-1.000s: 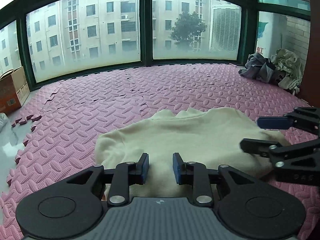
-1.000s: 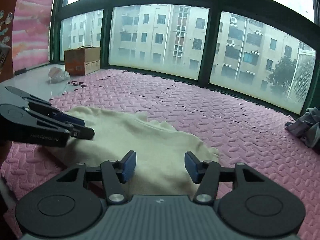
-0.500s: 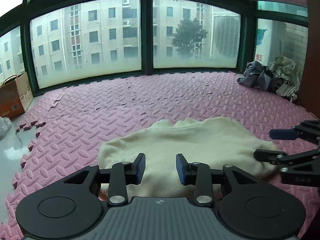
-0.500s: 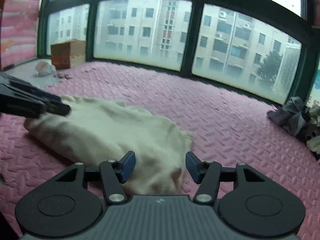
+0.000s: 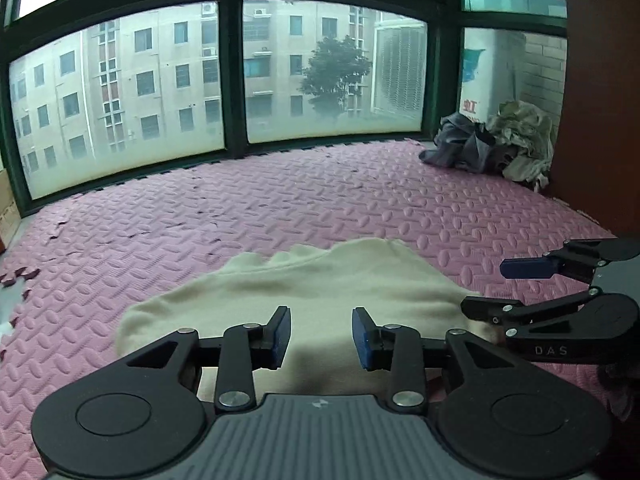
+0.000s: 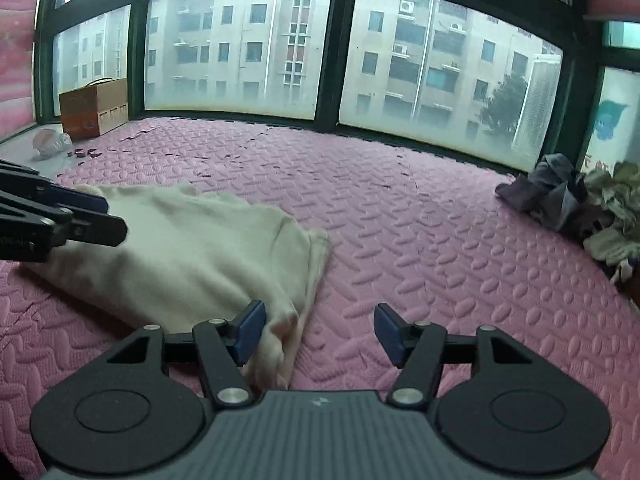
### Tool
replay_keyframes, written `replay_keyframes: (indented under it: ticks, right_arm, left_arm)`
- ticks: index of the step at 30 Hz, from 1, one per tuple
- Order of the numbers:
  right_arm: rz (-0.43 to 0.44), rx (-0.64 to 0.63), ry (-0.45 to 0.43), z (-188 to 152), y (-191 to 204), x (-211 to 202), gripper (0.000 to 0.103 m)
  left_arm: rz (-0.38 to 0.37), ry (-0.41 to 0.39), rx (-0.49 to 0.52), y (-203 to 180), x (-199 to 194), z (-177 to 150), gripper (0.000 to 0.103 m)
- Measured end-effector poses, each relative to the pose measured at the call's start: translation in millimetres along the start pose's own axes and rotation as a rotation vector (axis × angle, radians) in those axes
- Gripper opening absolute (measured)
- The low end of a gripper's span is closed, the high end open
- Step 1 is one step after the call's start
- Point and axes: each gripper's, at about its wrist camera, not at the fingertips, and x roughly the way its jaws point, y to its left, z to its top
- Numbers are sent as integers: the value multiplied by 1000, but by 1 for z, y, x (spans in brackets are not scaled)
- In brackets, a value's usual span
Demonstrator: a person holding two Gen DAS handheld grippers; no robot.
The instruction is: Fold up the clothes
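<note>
Left wrist: I count one cream garment [image 5: 320,292] on the pink floor mat [image 5: 280,208], one clothes pile [image 5: 492,144] far off. My left gripper [image 5: 319,338] has its fingers apart, empty.

Right wrist: my right gripper [image 6: 319,334] gapes wide, left finger [image 6: 250,330] beside the garment's corner.

Cream garment [image 5: 320,292] lies folded on the pink foam mat [image 5: 280,204]. We see the left gripper [image 5: 320,338] above its near edge, jaws apart, gripping nothing. Right gripper [image 5: 480,288] enters from the right, fingers spread (lower one at the cloth's corner). Heap of clothes [image 5: 492,144] far right, below the window [image 5: 332,72].
</note>
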Motion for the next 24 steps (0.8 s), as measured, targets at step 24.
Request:
replay_keyframes:
  ticks: [24]
  right_arm:
    - [113,-111,-43,25,48,7,64]
  left_arm:
    - [137,1,-86,49,-29,-18,38]
